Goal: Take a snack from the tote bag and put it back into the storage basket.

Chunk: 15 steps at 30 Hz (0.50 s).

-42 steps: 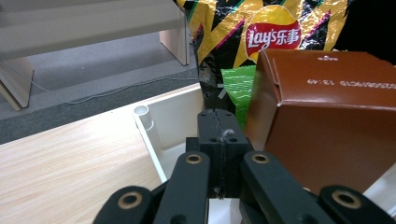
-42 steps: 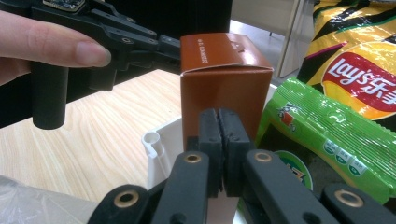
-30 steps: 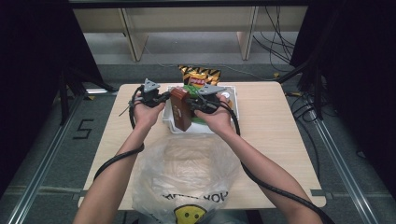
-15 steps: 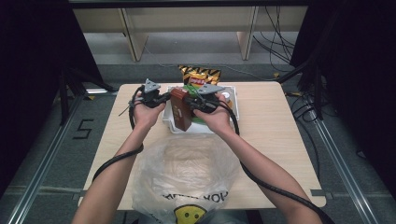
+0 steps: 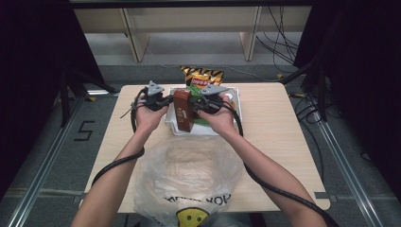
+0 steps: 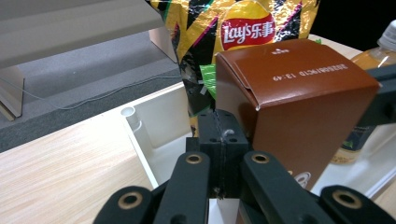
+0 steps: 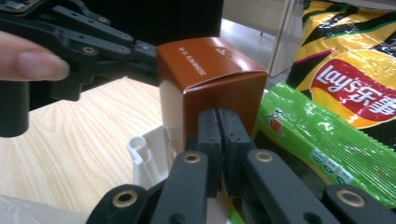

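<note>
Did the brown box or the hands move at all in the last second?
Nothing visibly changed. The tall brown cardboard box stays pressed between the left gripper and the right gripper, both with jaws shut, above the white plastic bin. The clear plastic bag lies as before.

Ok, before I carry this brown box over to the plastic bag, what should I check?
1. Left gripper jaws shut, tips pressed on one side of the brown box: ok.
2. Right gripper jaws shut, tips against the opposite side: ok.
3. Box upright between the two grippers: ok.
4. Box bottom lifted free of the white bin: cannot tell.
5. Green packet apart from the box: cannot tell.
6. Plastic bag mouth open towards the bin: cannot tell.
</note>
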### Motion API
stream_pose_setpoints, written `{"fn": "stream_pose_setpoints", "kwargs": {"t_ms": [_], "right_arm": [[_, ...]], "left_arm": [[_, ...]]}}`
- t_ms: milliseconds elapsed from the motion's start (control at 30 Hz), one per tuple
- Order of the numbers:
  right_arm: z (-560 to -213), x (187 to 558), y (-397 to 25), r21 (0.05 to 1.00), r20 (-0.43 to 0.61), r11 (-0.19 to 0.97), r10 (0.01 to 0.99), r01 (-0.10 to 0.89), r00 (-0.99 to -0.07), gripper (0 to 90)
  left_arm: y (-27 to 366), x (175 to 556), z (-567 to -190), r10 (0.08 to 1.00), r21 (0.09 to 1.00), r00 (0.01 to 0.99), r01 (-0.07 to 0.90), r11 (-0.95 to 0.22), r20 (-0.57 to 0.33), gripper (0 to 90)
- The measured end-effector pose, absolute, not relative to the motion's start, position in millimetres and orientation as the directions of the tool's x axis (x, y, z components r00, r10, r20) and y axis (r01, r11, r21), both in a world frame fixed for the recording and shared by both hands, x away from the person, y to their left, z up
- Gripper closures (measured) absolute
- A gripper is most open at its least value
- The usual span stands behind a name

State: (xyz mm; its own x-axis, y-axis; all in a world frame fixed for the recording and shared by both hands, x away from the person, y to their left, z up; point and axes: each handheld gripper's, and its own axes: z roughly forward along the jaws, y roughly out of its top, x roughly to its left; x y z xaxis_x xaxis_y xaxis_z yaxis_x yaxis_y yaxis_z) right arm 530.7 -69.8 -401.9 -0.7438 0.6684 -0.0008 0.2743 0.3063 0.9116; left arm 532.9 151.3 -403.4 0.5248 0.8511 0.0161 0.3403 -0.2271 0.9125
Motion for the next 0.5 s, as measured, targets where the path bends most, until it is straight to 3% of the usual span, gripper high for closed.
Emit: {"fn": "stream_pose_setpoints", "kwargs": {"t_ms": [500], "right_arm": [[-401.2,533.0,-72.1,0.909,-0.001,0.307,0.676,0.281,-0.737,88.2]], "left_arm": [[148.8,527.4,-402.4,0.852,0.911,0.524,0.343,-0.229,0.017,89.9]]}}
